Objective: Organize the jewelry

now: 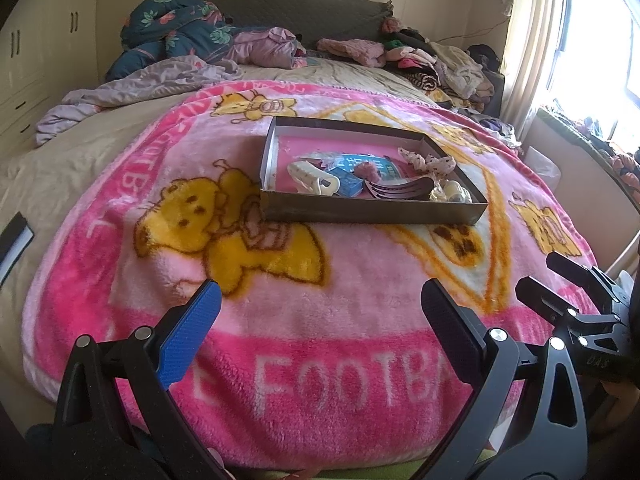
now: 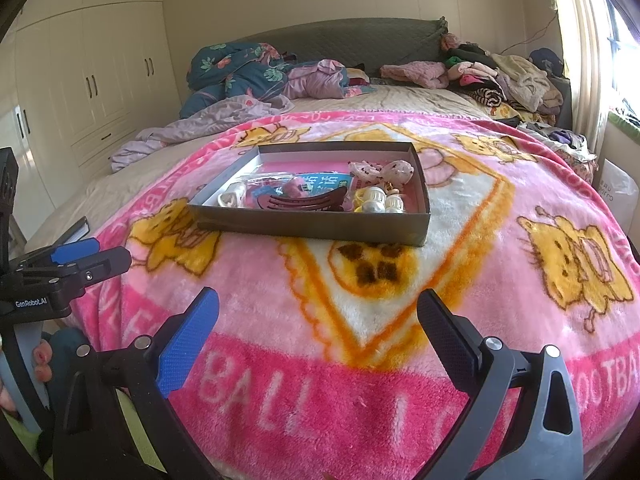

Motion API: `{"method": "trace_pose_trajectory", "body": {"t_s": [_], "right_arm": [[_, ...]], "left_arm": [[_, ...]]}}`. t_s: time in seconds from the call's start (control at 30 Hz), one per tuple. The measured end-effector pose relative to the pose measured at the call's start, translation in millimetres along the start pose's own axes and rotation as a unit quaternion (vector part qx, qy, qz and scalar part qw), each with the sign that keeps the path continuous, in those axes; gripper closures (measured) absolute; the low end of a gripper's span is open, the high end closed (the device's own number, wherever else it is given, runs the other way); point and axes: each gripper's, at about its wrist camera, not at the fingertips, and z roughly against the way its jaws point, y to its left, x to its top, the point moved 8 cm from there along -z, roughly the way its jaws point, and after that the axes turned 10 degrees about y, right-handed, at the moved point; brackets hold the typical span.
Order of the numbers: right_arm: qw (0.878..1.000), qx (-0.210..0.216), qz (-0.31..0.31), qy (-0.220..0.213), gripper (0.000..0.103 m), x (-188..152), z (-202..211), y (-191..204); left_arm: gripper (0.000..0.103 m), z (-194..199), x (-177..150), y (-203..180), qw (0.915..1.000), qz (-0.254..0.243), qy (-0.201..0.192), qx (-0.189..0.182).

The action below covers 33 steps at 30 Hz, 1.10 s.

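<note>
A shallow grey cardboard box [image 1: 276, 206] [image 2: 304, 224] sits on a pink cartoon blanket [image 1: 340, 320] [image 2: 320, 360] on the bed. It holds a white hair claw [image 1: 316, 178], a blue packet [image 1: 348, 176] [image 2: 324, 182], a dark pink comb clip [image 1: 400, 190] [image 2: 304, 202], a dotted bow scrunchie [image 1: 430, 160] [image 2: 380, 170] and white bead-like pieces [image 2: 384, 200]. My left gripper [image 1: 320, 308] is open and empty, well short of the box. My right gripper [image 2: 318, 316] is open and empty, also short of the box.
Crumpled bedding [image 1: 176, 32] and piled clothes [image 2: 500, 76] lie at the head of the bed. Wardrobes [image 2: 96, 76] stand on the left, a bright window [image 1: 600, 40] on the right. Each gripper shows at the edge of the other's view [image 1: 576, 304] [image 2: 80, 264].
</note>
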Motion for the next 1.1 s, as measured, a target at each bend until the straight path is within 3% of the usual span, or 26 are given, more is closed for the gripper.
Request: {"method": "trace_pose_trajectory", "body": {"t_s": [1.1], "right_arm": [[1.0, -0.002, 0.004, -0.003, 0.007, -0.3, -1.5, 2.2]], "left_arm": [[0.011, 3.4, 2.2, 5.9, 1.0, 0.001, -0.002, 0.005]]}}
